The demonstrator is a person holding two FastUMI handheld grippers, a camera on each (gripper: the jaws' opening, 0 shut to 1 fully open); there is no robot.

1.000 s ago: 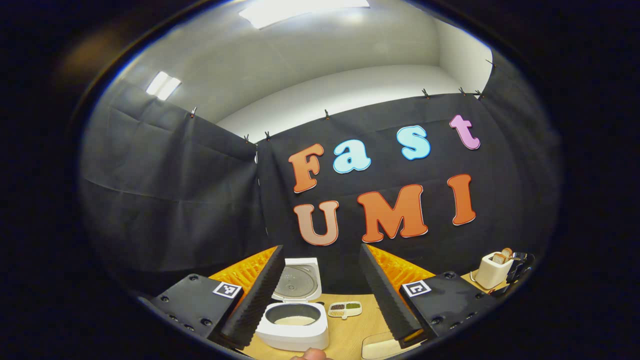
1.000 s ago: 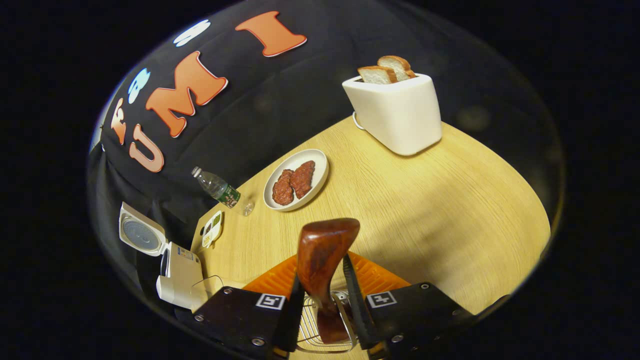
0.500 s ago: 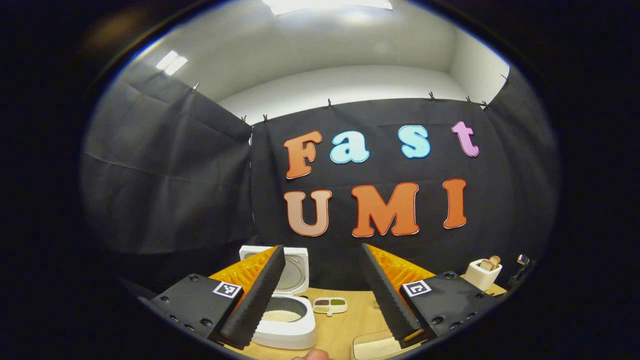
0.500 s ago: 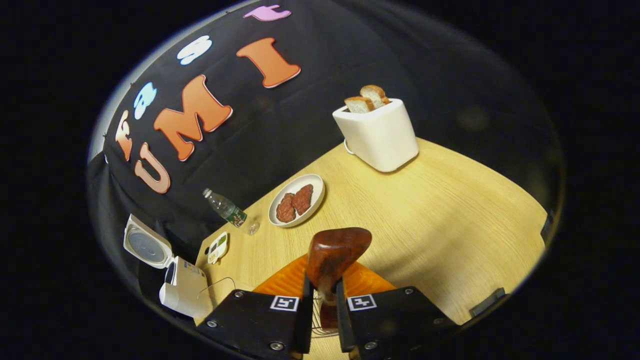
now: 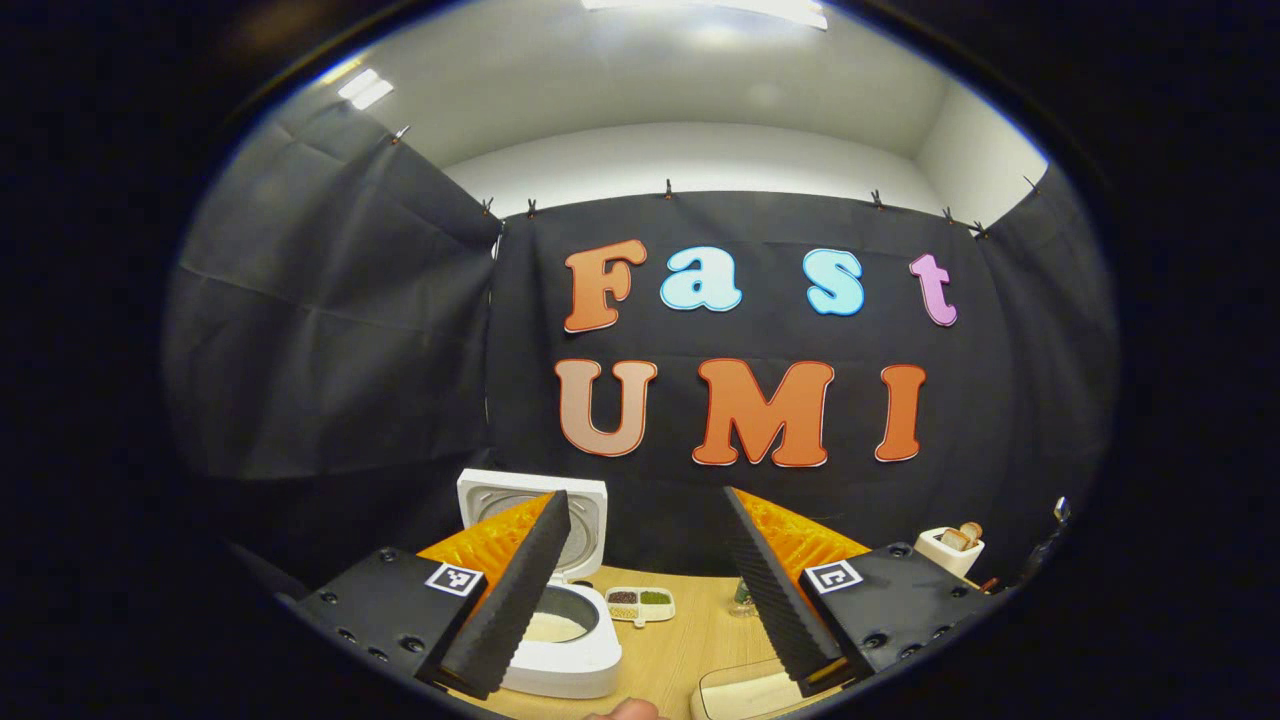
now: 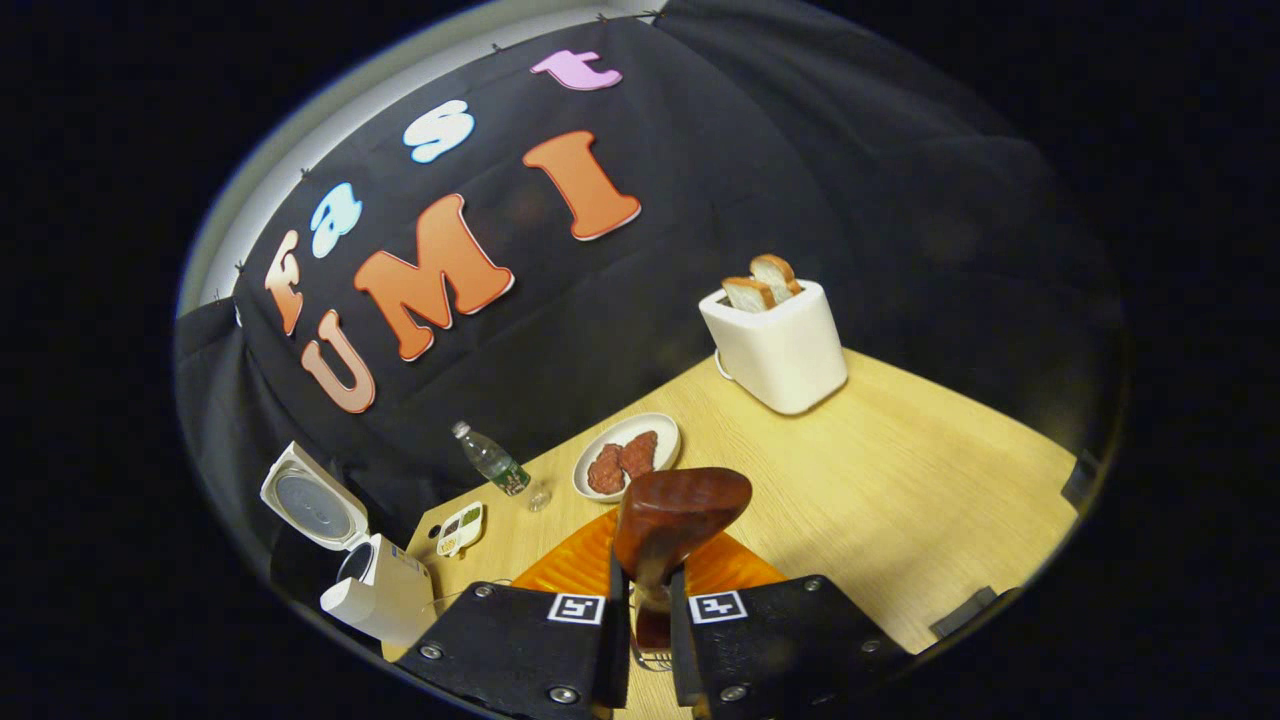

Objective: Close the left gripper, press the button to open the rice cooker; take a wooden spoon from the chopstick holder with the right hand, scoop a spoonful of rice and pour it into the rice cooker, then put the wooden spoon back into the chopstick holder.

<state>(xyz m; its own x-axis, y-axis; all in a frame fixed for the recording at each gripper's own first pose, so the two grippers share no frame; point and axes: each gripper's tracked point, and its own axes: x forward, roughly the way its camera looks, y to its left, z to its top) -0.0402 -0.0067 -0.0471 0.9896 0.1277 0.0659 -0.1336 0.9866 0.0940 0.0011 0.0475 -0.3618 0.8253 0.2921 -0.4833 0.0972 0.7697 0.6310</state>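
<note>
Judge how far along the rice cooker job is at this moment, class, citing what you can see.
Done: the rice cooker stands with its lid up, and the left gripper is open beside it. In hand: the right gripper is shut on the wooden spoon, lifted above the table. Left: scooping rice, pouring it in, returning the spoon to the holder.

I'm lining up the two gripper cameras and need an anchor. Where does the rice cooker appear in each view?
Left gripper view: the rice cooker sits low, left of centre, lid up, partly behind the left claw's finger.
Right gripper view: it stands at the lower left edge, lid raised, at the table's far corner.
Shared landmark: the white toaster with bread in it.
</note>
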